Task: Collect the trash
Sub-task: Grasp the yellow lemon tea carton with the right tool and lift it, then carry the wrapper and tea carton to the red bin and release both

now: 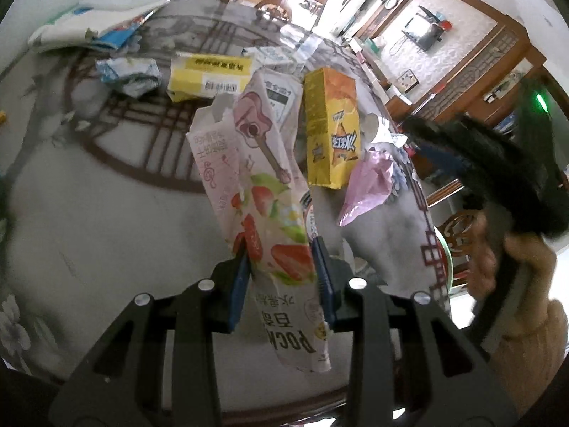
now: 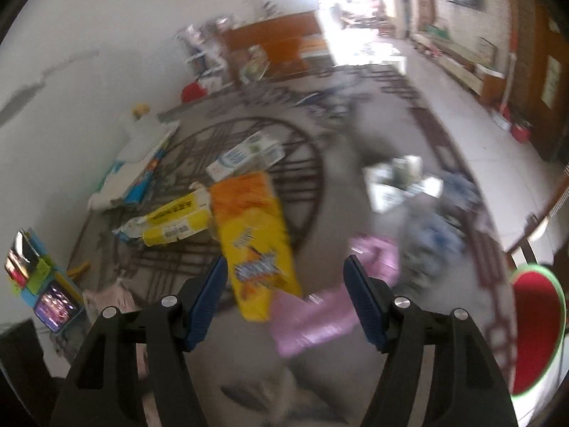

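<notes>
Left tongs (image 1: 281,270): clenched on the strawberry wrapper (image 1: 263,192), lifted above the counter (image 1: 106,213).
Right tongs (image 2: 284,295): released, hovering with the yellow box (image 2: 254,245) at 12 o'clock.

Crinkled glossy strawberry wrapper (image 1: 270,213), matt cardboard yellow box (image 1: 330,128), shiny pink bag (image 1: 366,185)

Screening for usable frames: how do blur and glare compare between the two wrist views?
Left wrist view: mostly sharp, print on the strawberry wrapper in the left hand-held gripper legible. Right wrist view: motion-smeared, the yellow snack box lettering unreadable, doorway blown out white.
</notes>
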The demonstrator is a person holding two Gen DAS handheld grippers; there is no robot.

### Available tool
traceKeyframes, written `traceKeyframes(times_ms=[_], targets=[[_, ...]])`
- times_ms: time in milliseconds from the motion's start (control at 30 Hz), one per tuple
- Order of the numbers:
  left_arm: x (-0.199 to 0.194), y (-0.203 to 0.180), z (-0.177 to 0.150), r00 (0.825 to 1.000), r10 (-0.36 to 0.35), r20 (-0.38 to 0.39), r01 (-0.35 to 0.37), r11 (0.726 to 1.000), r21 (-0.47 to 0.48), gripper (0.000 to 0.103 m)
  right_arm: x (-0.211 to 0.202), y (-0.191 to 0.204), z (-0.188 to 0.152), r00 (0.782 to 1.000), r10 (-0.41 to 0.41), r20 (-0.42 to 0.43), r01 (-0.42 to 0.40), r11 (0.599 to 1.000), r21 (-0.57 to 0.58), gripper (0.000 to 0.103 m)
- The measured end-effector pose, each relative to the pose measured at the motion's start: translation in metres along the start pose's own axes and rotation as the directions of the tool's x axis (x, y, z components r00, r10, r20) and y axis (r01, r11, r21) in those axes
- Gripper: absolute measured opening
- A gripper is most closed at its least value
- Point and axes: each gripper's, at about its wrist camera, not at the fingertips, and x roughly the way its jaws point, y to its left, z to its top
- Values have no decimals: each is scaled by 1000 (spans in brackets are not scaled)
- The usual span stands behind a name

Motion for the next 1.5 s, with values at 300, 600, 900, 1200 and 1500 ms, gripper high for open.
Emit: traceKeyframes(times_ms=[300, 600, 900, 1200, 1500], targets=[[21, 22, -3, 997, -38, -72, 29, 993, -119, 41, 80, 26, 4, 989, -71, -133, 62, 996, -70, 67], [26, 17, -6, 996, -23, -89, 13, 994, -112, 50, 92, 31, 4, 986, -64, -153, 49, 994, -97, 63], [30, 12, -6, 996, -12, -94, 4, 997, -79, 52, 53, 40, 5, 998, 13, -59, -18, 996, -92, 62], [29, 14, -6, 995, -29, -93, 22, 997, -71, 34, -23, 29, 14, 991, 104, 88, -102, 995, -23, 62], [14, 11, -4, 999, -47, -25, 44, 996, -82, 33, -76, 4, -17, 983, 81, 166, -82, 997, -5, 62]])
